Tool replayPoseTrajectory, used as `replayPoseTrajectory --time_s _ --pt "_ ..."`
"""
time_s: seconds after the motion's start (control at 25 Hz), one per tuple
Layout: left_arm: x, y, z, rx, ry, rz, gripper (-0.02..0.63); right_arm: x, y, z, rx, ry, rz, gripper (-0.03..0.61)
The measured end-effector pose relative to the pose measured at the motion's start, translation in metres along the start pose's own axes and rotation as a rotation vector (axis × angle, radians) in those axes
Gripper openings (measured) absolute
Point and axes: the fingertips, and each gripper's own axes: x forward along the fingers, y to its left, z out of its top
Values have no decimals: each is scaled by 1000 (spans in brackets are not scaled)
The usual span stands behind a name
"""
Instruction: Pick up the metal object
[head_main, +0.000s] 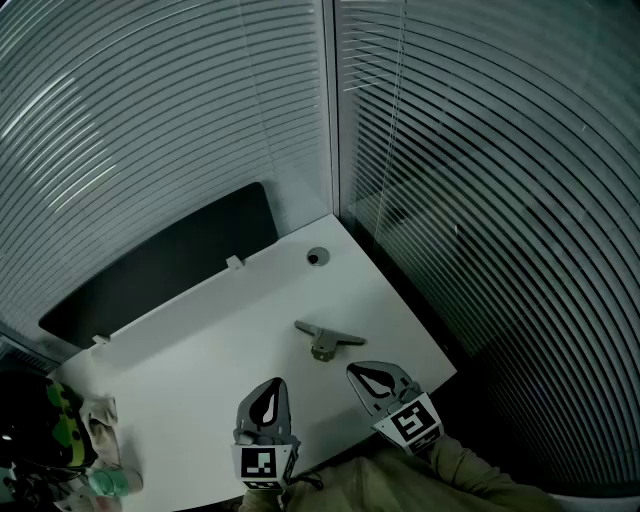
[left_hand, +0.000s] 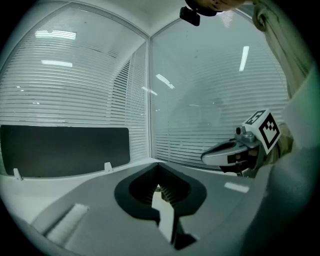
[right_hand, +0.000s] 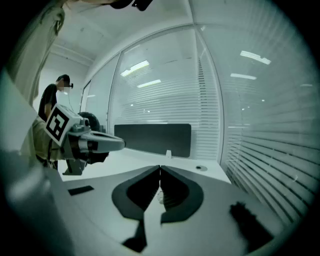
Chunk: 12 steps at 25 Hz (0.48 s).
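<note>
The metal object (head_main: 325, 340), a grey T-shaped piece with a bar on a round base, lies on the white table (head_main: 200, 350) near its right front. My left gripper (head_main: 274, 384) hovers at the front edge, just short of the object and to its left, with its jaws shut and nothing in them. My right gripper (head_main: 354, 372) sits a little to the object's front right, also shut and empty. In the left gripper view the jaws (left_hand: 158, 166) meet at the tip, and the right gripper (left_hand: 235, 152) shows beside them. The right gripper view shows its jaws (right_hand: 160, 168) closed together.
A round cable hole (head_main: 317, 257) sits at the table's far corner. A dark panel (head_main: 160, 270) runs along the back edge. Glass walls with blinds (head_main: 480, 180) close in behind and to the right. Green and white items (head_main: 95, 450) lie at the front left. A person (right_hand: 52, 95) stands far left.
</note>
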Motion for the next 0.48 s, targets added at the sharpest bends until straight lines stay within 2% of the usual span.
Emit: replayPoseTrajectory --time_s 0.2,0.36,0.48 --pt "8 5 2 -14 14 16 6 21 -23 -38 -77 172 11 6" --pt "12 5 -3 -20 23 16 6 38 -53 -66 -150 296 -22 78" --pt "12 6 -8 -10 42 16 6 51 -70 -83 -199 368 -29 106"
